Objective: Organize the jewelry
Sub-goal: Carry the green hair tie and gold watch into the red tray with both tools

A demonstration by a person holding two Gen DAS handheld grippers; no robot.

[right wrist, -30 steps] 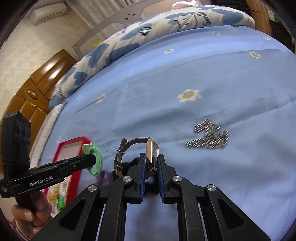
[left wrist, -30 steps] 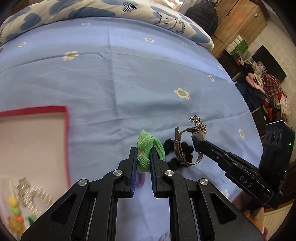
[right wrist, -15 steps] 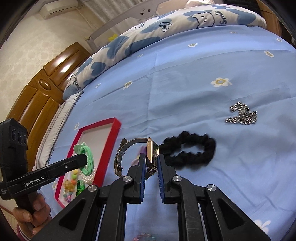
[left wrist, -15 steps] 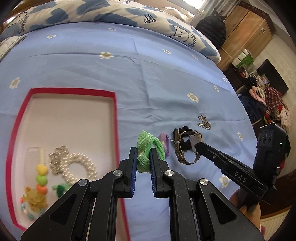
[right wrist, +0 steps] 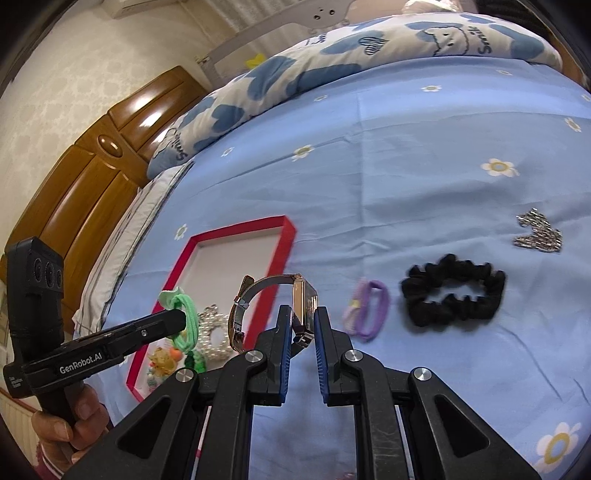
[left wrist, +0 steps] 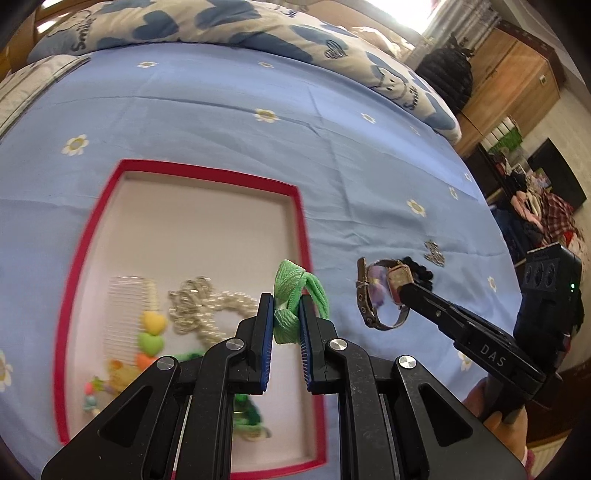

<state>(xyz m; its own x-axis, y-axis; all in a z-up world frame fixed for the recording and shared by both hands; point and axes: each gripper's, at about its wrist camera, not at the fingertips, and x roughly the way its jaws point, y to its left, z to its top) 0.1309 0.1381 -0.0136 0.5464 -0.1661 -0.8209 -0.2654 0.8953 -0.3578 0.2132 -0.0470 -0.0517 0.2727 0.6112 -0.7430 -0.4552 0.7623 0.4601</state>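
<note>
My left gripper (left wrist: pixel 286 312) is shut on a green hair tie (left wrist: pixel 295 291) and holds it above the right rim of the red-edged tray (left wrist: pixel 207 173). My right gripper (right wrist: pixel 301 317) is shut on the square case of a wristwatch (right wrist: pixel 304 306), lifted off the bed just right of the tray (right wrist: pixel 284 243). The tray holds a pearl bracelet (left wrist: pixel 210 306), a clear comb (left wrist: pixel 123 306), heart beads (left wrist: pixel 151 332) and other small pieces. The left gripper with the hair tie (right wrist: pixel 183 317) shows in the right wrist view, the right one with the watch (left wrist: pixel 384 295) in the left wrist view.
On the blue flowered sheet (right wrist: pixel 424 166) lie a purple hair tie (right wrist: pixel 367 308), a black scrunchie (right wrist: pixel 452 295) and a silver chain (right wrist: pixel 537 232). A patterned quilt (left wrist: pixel 221 26) runs along the far edge of the bed. Wooden furniture (right wrist: pixel 92 166) stands beyond.
Both grippers have travelled leftward over the bed with their loads. The tray has come fully under the left gripper. The scrunchie, purple tie and chain now lie off to the right.
</note>
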